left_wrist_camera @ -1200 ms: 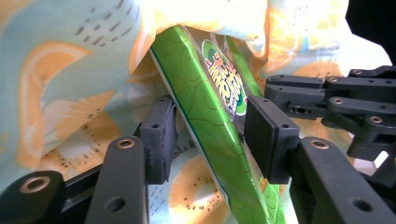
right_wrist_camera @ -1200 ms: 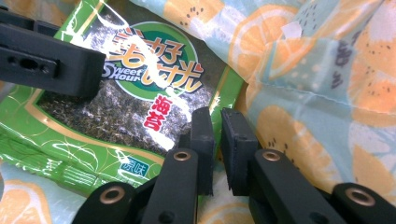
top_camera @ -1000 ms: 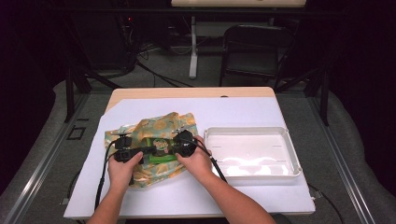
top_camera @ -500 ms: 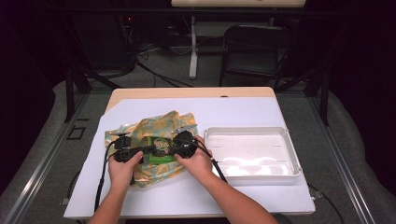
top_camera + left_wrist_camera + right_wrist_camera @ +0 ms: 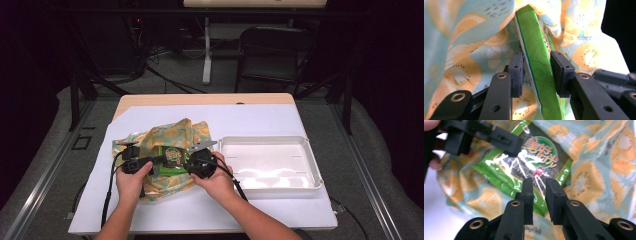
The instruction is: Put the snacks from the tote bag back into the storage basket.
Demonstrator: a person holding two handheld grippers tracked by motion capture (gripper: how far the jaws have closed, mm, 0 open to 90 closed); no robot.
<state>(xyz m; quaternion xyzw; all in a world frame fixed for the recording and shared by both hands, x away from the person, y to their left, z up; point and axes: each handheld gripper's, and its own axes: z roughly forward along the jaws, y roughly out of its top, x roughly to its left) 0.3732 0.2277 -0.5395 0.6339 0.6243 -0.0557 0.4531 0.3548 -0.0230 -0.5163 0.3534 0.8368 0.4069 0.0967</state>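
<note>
Glossy green plastic film on the snack packet point(image 5: 524, 167), creased and catching white glare; printed with thin gold swirls along its edge. Soft matt cloth for the fruit-print bag point(image 5: 170, 137), loosely rumpled, no shine. Matt black plastic on the left gripper point(image 5: 537, 73) and right gripper point(image 5: 539, 201), with dull rubbery pads and small bright metal rivets. Smooth, slightly shiny white plastic for the tray point(image 5: 306, 155). Matt white sheet over a pale wood tabletop point(image 5: 200, 99)
</note>
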